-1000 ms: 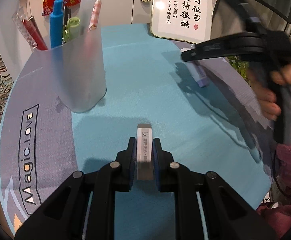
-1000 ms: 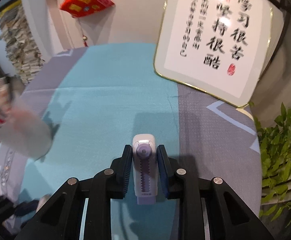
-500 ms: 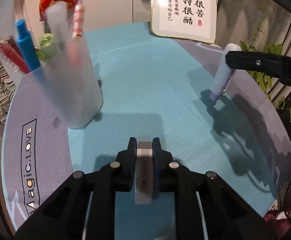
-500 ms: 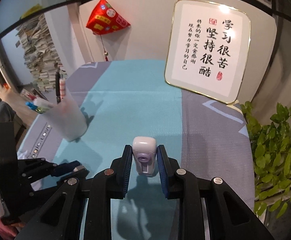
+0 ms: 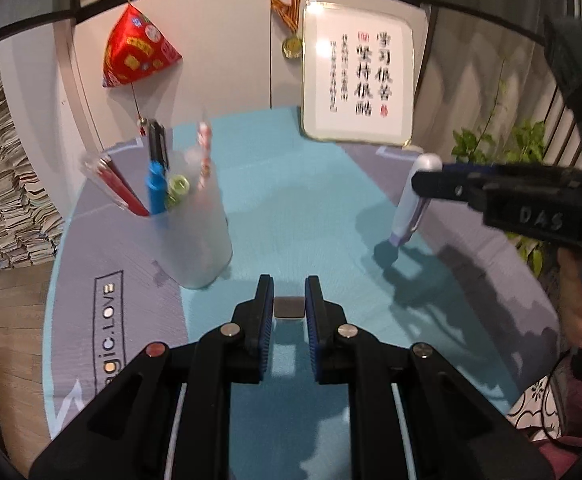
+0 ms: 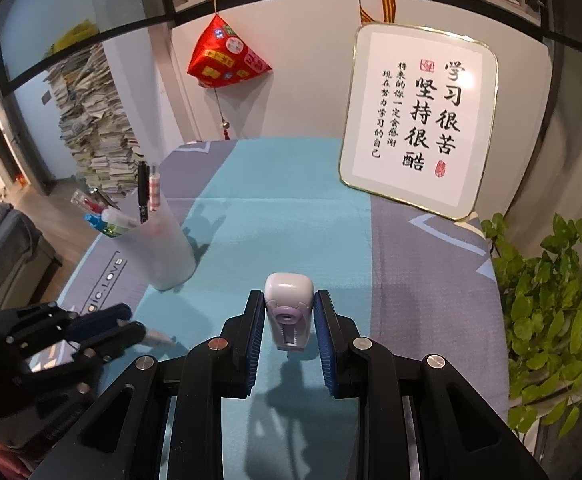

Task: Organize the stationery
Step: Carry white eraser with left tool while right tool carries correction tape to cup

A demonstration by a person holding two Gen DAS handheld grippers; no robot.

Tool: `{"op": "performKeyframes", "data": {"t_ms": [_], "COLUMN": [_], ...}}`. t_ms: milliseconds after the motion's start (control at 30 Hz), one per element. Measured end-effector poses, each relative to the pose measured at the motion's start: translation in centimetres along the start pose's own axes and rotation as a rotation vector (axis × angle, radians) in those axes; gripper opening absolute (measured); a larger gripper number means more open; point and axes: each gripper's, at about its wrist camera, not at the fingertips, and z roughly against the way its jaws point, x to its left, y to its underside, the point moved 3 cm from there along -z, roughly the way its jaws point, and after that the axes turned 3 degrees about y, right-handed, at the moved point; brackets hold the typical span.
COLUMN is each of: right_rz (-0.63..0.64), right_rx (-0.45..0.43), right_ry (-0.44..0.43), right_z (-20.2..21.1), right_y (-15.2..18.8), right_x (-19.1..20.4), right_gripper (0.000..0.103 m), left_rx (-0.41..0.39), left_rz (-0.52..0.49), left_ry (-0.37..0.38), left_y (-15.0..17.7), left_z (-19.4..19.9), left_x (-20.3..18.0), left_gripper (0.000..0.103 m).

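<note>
My left gripper (image 5: 289, 300) is shut on a grey-white eraser (image 5: 289, 307), held end-on above the teal mat. In the right wrist view the left gripper (image 6: 131, 328) sits low at the left with the eraser's tip (image 6: 159, 336) poking out. My right gripper (image 6: 289, 312) is shut on a white and purple correction tape (image 6: 289, 312), lifted off the mat. It also shows in the left wrist view (image 5: 411, 204), hanging tip-down at the right. A frosted pen cup (image 5: 195, 232) with several pens stands left of both grippers, and it shows in the right wrist view (image 6: 159, 248) too.
A framed calligraphy sign (image 6: 419, 120) leans at the table's back right. A green plant (image 6: 551, 300) stands off the right edge. A red ornament (image 5: 135, 52) hangs on the wall. Paper stacks (image 6: 91, 128) pile up at the left.
Both grippers have lifted and tilted up with their objects still held. The cup now sits farther from the left gripper, and more of the wall is in view.
</note>
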Motion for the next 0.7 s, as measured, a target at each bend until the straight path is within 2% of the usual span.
{"op": "performKeyframes", "data": {"t_ms": [100,333,700], "right_rz": [0.004,0.012,0.012], "right_rx": [-0.012,-0.028,-0.046], "right_ry": [-0.006,-0.026,-0.036], "right_z": [0.6,1.2,2.0], "right_y": [-0.1,-0.1,-0.1], "right_x": [0.3,1.2,1.5], "right_gripper": [0.027,0.027,0.026], "left_rx": [-0.047,-0.147,-0.194], "left_rz": [0.018,0.032,0.079], "left_ry": [0.008,-0.028,-0.061], "left_y": [-0.8,-2.6,-4.0], "left_z": [1.6,5.3,6.9], "left_x": [0.4,1.5,3.3], "left_gripper": [0.014,0.014,0.014]}}
